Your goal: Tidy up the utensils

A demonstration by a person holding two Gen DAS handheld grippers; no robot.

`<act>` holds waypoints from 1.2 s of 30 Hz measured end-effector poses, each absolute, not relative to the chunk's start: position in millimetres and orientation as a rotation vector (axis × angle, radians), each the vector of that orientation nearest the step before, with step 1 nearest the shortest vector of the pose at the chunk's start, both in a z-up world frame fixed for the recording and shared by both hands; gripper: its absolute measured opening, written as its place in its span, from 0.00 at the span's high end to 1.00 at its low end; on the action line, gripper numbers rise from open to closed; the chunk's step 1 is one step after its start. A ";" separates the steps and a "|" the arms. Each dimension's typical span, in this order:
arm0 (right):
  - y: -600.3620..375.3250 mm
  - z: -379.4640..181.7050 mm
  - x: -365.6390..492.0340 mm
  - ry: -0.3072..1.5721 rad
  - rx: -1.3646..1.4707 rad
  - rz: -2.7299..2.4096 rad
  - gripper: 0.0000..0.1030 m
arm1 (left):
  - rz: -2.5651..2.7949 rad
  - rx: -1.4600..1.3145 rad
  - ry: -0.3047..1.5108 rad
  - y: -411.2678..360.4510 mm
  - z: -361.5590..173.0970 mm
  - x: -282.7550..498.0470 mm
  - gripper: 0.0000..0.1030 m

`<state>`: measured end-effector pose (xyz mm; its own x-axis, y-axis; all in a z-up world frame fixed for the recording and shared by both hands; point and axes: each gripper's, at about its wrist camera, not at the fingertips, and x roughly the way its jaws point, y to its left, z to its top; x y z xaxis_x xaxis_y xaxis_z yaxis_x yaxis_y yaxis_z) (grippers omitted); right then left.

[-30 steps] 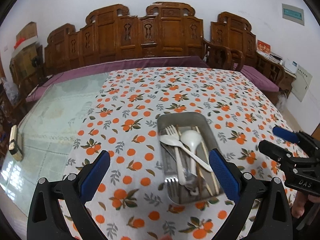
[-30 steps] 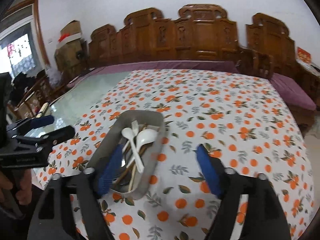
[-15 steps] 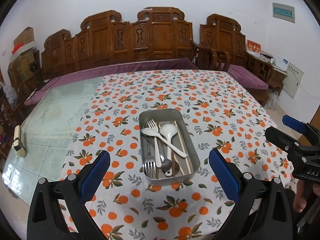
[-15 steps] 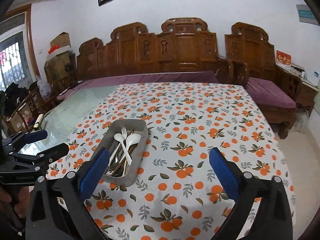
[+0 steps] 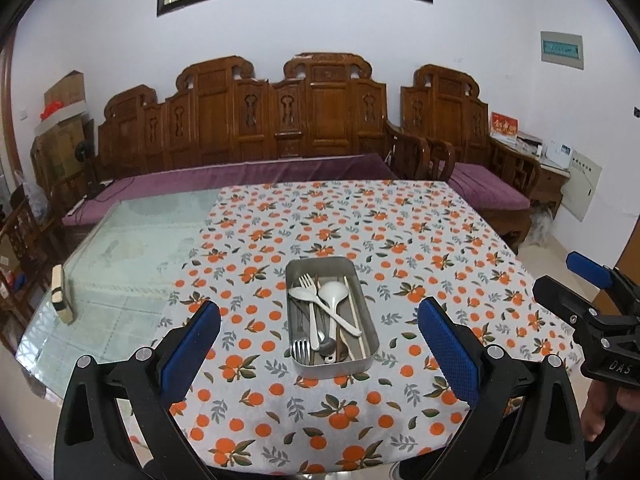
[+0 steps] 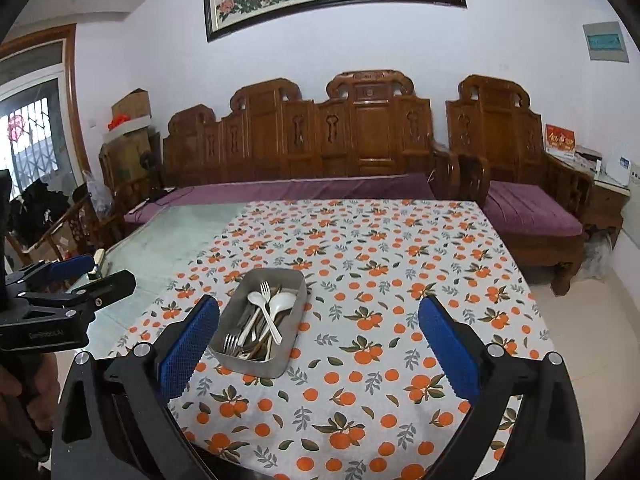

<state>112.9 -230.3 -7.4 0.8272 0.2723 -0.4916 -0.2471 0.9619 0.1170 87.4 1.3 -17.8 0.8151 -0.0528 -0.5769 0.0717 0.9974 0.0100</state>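
Metal tray (image 5: 362, 364) near tablecloth (image 5: 420, 240) front edge; both jaws wide.

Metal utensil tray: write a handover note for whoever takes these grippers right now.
Left hand-held gripper: open, empty, hovering short of the tray.
Right hand-held gripper: open, empty, hovering likewise.
Rectangular metal tray sits on the orange-print tablecloth and holds the white plastic spoons, steel forks and wooden chopsticks in one mixed heap.
Done: nothing sorted out of the tray.
Left: lift the pieces out and group them by kind.
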 end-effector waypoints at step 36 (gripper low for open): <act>-233.0 66.8 53.7 0.339 0.039 0.246 0.03 | -0.055 0.023 0.429 0.3 52.8 26.0 0.08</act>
<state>53.7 -233.0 66.8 0.9136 0.2456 -0.3242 -0.2325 0.9694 0.0791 26.0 0.3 52.8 0.9080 -0.0489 -0.4162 0.0586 0.9982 0.0105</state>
